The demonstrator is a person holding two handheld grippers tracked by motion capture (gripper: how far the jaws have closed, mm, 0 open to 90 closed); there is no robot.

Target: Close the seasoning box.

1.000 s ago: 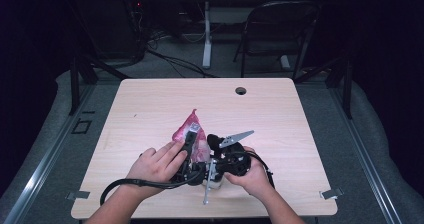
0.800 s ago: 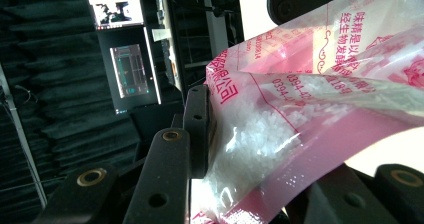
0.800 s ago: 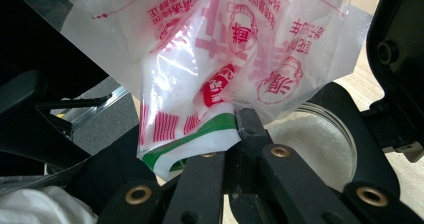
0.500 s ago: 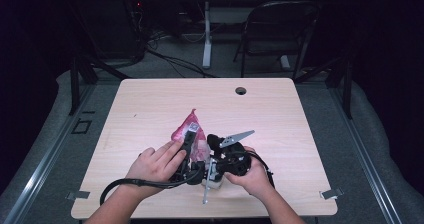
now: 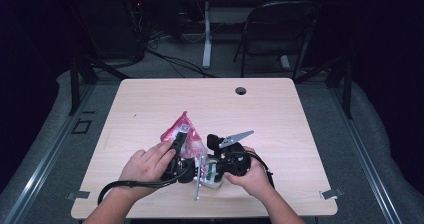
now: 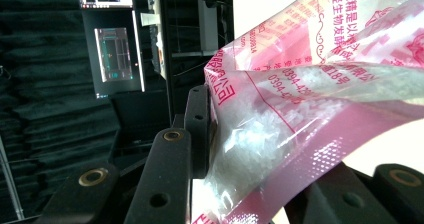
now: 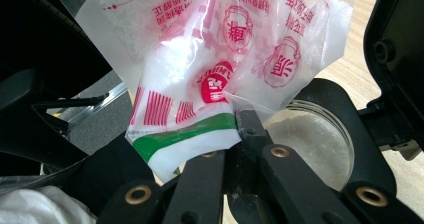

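A clear plastic bag (image 5: 181, 130) with pink print holds white granules and is held up over the table's near middle. My left gripper (image 5: 178, 144) grips its left side; in the left gripper view the bag (image 6: 300, 109) bulges between the jaws of the left gripper (image 6: 260, 139), with one finger (image 6: 198, 129) pressed on it. My right gripper (image 7: 241, 123) is shut on the bag's lower edge (image 7: 200, 84), by a green stripe. Below it sits a round container (image 7: 307, 141) of white granules.
The light wooden table (image 5: 150, 99) has a round cable hole (image 5: 240, 90) near its far edge. A grey three-cornered plate (image 5: 237, 137) sits on the right gripper. A black cable (image 5: 130, 185) trails by the front edge. A chair (image 5: 280, 29) stands beyond the table.
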